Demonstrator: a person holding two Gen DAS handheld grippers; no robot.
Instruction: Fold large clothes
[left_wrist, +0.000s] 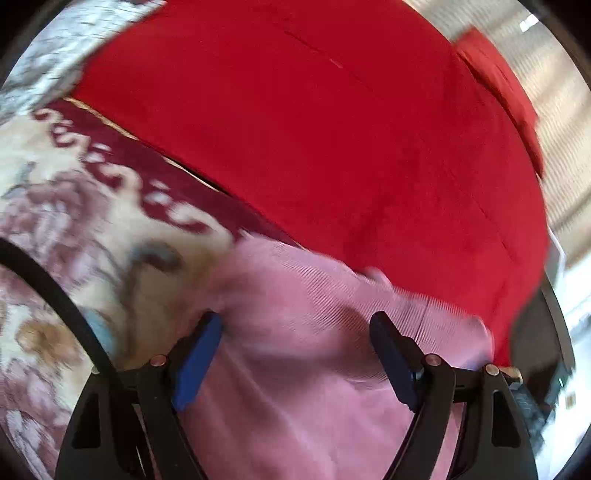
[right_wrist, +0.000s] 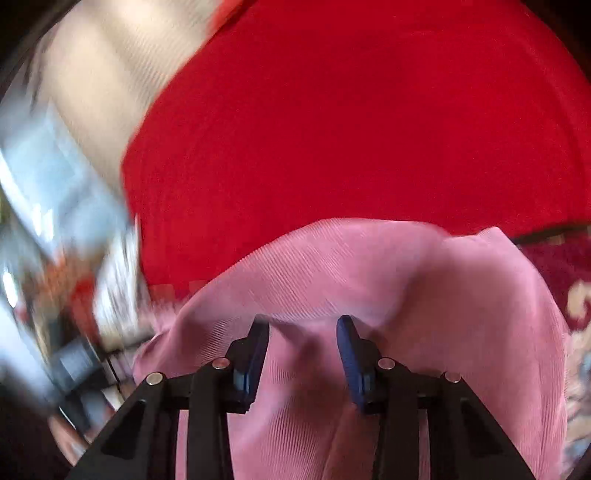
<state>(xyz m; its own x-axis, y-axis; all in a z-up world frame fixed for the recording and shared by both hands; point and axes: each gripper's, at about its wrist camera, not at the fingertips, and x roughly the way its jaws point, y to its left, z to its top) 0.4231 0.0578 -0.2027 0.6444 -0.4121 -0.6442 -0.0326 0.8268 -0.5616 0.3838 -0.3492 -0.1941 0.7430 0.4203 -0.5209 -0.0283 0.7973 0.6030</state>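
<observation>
A pink ribbed garment (left_wrist: 295, 387) lies bunched at the near edge of a red-covered surface (left_wrist: 314, 129). My left gripper (left_wrist: 295, 317) hovers over it with its blue pads (left_wrist: 195, 362) wide apart; the cloth passes loosely under and between them. In the right wrist view the same pink garment (right_wrist: 369, 266) rises in a fold above the fingers. My right gripper (right_wrist: 303, 320) stands much narrower, its pads (right_wrist: 351, 354) pinching a bunch of the cloth, with creases running out from the grip. Both views are blurred by motion.
The red cover (right_wrist: 351, 129) fills the far half of both views. A cream and maroon patterned carpet (left_wrist: 74, 221) lies left of the garment and shows again as carpet (right_wrist: 569, 280) at the right. A black cable (left_wrist: 66, 306) curves across it. Blurred room clutter (right_wrist: 55, 221) sits left.
</observation>
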